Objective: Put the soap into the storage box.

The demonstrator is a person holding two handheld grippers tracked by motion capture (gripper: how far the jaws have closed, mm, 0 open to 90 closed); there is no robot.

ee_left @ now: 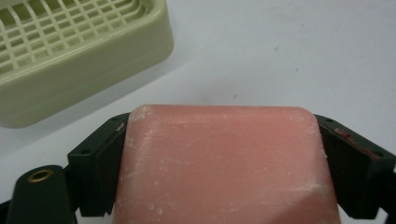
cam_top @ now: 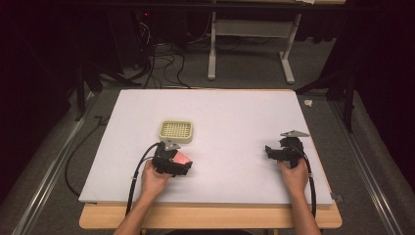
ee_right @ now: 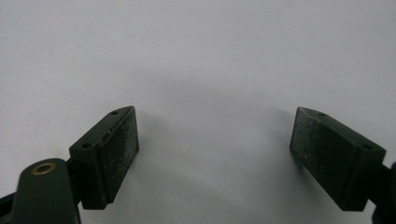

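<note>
1. Pinching a pink bar of soap (ee_left: 224, 163) from both sides, the left gripper (cam_top: 172, 162) sits low over the white table mat (cam_top: 235, 112), left of centre and towards the person's edge.
2. In the left gripper view, both black jaws press flat against the bar's short ends; its top face is scuffed with pale marks.
3. Just beyond the soap stands a pale green soap dish (cam_top: 176, 130), a rounded rectangular tray with a slatted grid top.
4. The dish's grid (ee_left: 56, 28) carries nothing; the soap is outside it, close beside its near wall but apart from it.
5. The right gripper (cam_top: 284, 152) rests on the mat well to the right, far from the soap and dish, held by the person's right hand (cam_top: 295, 177).
6. Its jaws are spread wide in the right gripper view, with bare white mat (ee_right: 210, 70) between the speckled pads (ee_right: 122, 144).
7. The person's left hand (cam_top: 154, 178) grips the left gripper from behind, with a cable trailing towards the table's near edge.
</note>
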